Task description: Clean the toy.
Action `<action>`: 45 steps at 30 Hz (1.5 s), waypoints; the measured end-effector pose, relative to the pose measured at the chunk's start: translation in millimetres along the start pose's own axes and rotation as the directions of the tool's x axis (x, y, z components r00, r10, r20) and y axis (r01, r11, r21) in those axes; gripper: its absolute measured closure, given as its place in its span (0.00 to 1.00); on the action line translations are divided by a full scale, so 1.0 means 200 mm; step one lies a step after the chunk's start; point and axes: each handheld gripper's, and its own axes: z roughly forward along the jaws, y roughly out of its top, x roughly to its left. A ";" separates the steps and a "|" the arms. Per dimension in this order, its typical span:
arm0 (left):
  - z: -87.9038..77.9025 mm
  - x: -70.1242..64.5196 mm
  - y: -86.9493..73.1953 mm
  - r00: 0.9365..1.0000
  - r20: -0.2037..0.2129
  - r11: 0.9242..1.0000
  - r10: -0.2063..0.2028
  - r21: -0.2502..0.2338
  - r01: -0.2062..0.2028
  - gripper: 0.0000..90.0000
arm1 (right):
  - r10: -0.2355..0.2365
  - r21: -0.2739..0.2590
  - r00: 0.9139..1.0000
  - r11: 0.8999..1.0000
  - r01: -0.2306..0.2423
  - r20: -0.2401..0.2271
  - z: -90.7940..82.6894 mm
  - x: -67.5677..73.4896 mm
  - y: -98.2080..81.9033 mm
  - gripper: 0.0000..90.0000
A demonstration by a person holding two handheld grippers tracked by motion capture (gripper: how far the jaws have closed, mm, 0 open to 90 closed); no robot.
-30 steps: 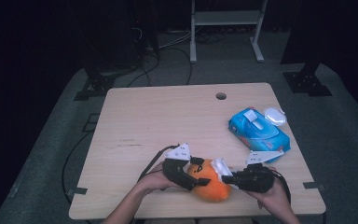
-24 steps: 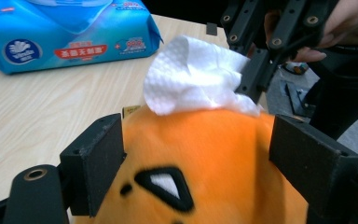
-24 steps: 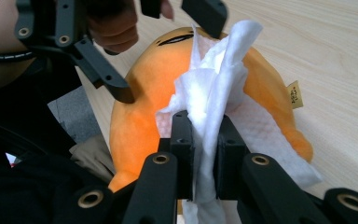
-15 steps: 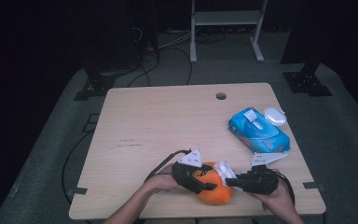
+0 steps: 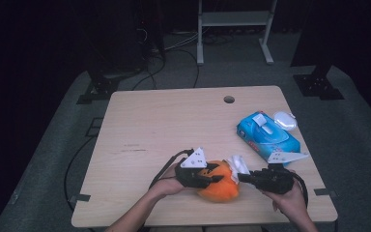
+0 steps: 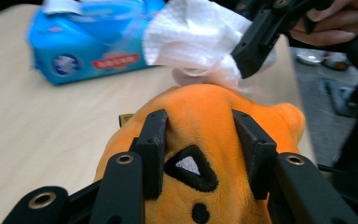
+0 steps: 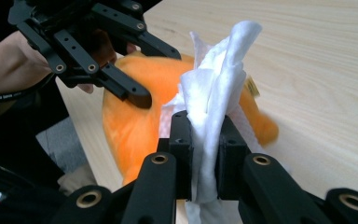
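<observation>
Grip change | my left gripper [image 6: 200, 140] just clamped the orange plush toy [image 5: 217, 183] | right gripper [image 7: 204, 154] pinches white wet wipe [image 7: 219, 79] | toy steadied, wiping can begin.

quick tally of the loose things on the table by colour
orange: 1, the orange plush toy
blue: 1, the blue plastic pack of wet wipes
white: 2, the crumpled white wipe and the small white oval case
total: 4

the blue wipes pack [image 6: 93, 42] carries a red band of print and a round emblem, both too blurred to read. no other writing can be made out anywhere.
</observation>
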 end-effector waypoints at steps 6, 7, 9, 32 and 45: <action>-0.05 0.12 0.02 0.993 -0.113 1.000 0.019 -0.003 -0.020 0.66 | 0.028 -0.031 0.999 0.999 -0.028 0.024 -0.02 -0.05 0.03 0.89; -0.04 0.13 0.00 0.991 -0.130 1.000 0.014 0.008 -0.013 0.66 | 0.030 -0.034 0.999 0.999 -0.029 0.029 -0.02 -0.06 0.03 0.89; -0.02 0.15 -0.05 0.987 -0.159 0.999 0.017 0.044 -0.010 0.65 | 0.030 -0.027 0.998 0.999 -0.029 0.055 -0.03 -0.08 0.02 0.89; -0.13 0.18 -0.11 0.986 -0.092 0.987 -0.142 -0.083 0.135 0.36 | 0.123 0.035 0.943 0.989 -0.140 0.308 -0.25 -0.40 -0.16 0.57; -0.30 0.22 -0.13 0.968 -0.151 0.976 -0.199 -0.123 0.182 0.22 | 0.110 0.011 0.945 0.993 -0.119 0.309 -0.29 -0.39 -0.18 0.49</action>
